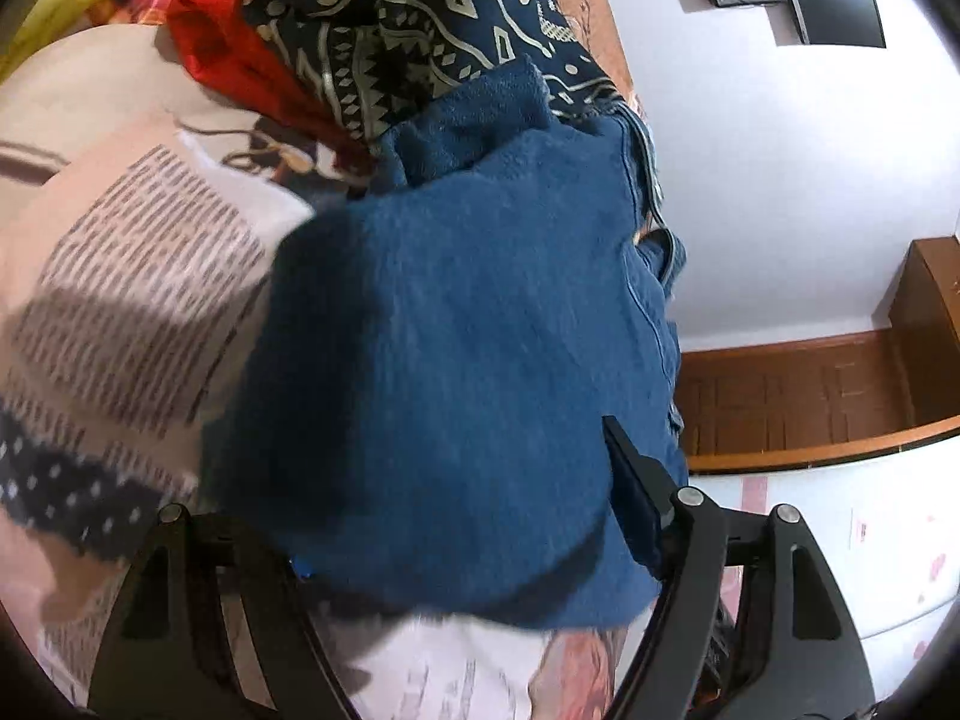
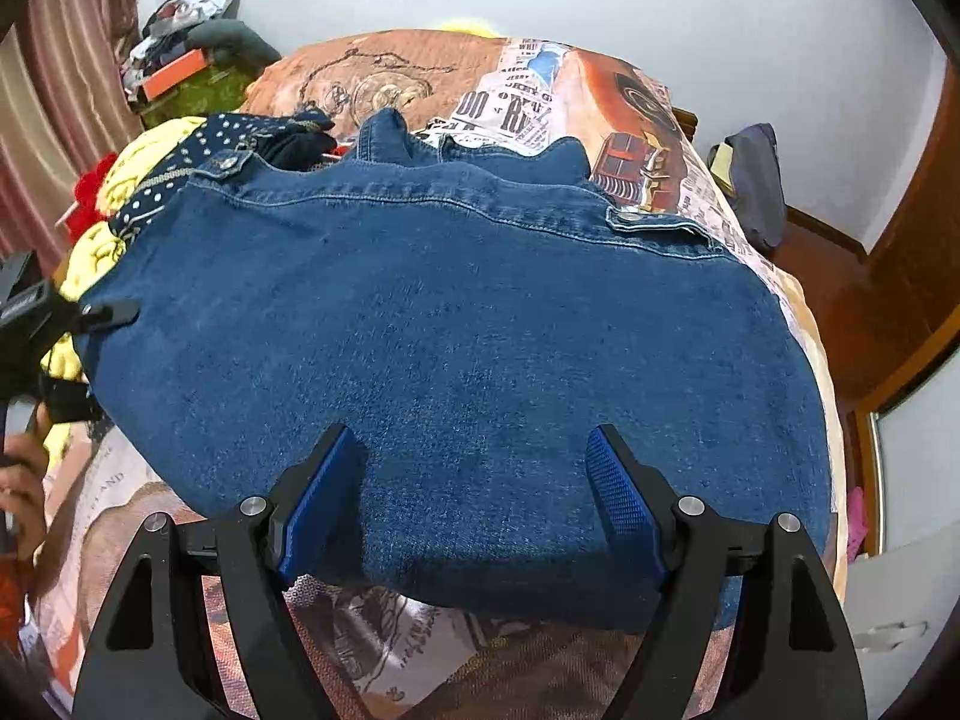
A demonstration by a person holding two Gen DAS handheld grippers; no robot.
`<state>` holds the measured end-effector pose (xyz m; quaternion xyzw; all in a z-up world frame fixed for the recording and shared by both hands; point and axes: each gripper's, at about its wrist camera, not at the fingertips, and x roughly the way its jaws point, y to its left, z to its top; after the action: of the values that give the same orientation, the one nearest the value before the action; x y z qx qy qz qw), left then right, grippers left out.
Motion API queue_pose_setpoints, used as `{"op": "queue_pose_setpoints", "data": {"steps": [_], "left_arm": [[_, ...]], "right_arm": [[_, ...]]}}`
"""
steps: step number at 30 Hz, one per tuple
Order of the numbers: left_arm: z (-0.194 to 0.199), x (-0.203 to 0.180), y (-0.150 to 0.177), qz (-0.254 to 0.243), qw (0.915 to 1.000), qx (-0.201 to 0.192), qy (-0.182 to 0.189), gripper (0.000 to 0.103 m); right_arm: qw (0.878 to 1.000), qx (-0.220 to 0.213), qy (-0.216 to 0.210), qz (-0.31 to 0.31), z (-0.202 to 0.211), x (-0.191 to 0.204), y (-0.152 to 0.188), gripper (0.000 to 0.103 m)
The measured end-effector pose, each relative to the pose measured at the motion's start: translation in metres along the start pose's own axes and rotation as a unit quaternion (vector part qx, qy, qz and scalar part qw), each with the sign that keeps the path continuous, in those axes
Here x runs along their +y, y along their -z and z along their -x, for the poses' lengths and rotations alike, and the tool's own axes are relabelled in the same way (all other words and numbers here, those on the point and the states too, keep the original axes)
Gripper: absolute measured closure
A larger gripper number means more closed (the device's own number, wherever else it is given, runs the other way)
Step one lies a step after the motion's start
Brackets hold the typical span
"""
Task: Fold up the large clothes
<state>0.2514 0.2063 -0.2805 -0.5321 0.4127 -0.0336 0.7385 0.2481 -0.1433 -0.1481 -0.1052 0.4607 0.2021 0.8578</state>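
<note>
A blue denim jacket [image 2: 456,324] lies spread on the bed, its buttoned waistband at the far side. My right gripper [image 2: 474,480] is open, its blue pads [image 2: 618,492] spread wide over the jacket's near edge. My left gripper [image 2: 96,315] shows at the jacket's left edge in the right wrist view. In the left wrist view the denim [image 1: 456,348] drapes over the left gripper [image 1: 456,516] and hides its left finger; only the right finger [image 1: 630,480] shows, so its grip cannot be judged.
The bed has a printed sheet [image 2: 540,102]. A pile of other clothes, yellow [image 2: 144,162], red [image 1: 228,54] and navy patterned [image 1: 420,18], lies beside the jacket. A wooden bed frame [image 1: 792,396] and white wall [image 1: 780,180] are at the right.
</note>
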Motion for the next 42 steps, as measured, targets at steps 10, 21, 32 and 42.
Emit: {"op": "queue_pose_setpoints", "data": {"steps": [10,21,32,42], "left_arm": [[-0.011,-0.048,0.008,-0.053,0.9885,-0.093,-0.107,0.049],[0.075,-0.213,0.058,-0.276,0.9262,-0.242,-0.085,0.058],[0.084,-0.224,0.064,-0.342,0.8962,-0.244,-0.142,0.061],[0.048,-0.244,0.093,-0.399,0.8796,-0.226,-0.127,0.067]], "right_arm": [[0.999,0.015,-0.016,-0.034,0.007,-0.007,-0.004,0.027],[1.0,-0.012,-0.01,0.018,0.028,0.02,-0.038,0.026],[0.992,0.061,-0.077,0.078,-0.037,0.099,-0.023,0.027],[0.992,0.042,-0.117,-0.026,-0.01,0.017,-0.024,0.026]]}}
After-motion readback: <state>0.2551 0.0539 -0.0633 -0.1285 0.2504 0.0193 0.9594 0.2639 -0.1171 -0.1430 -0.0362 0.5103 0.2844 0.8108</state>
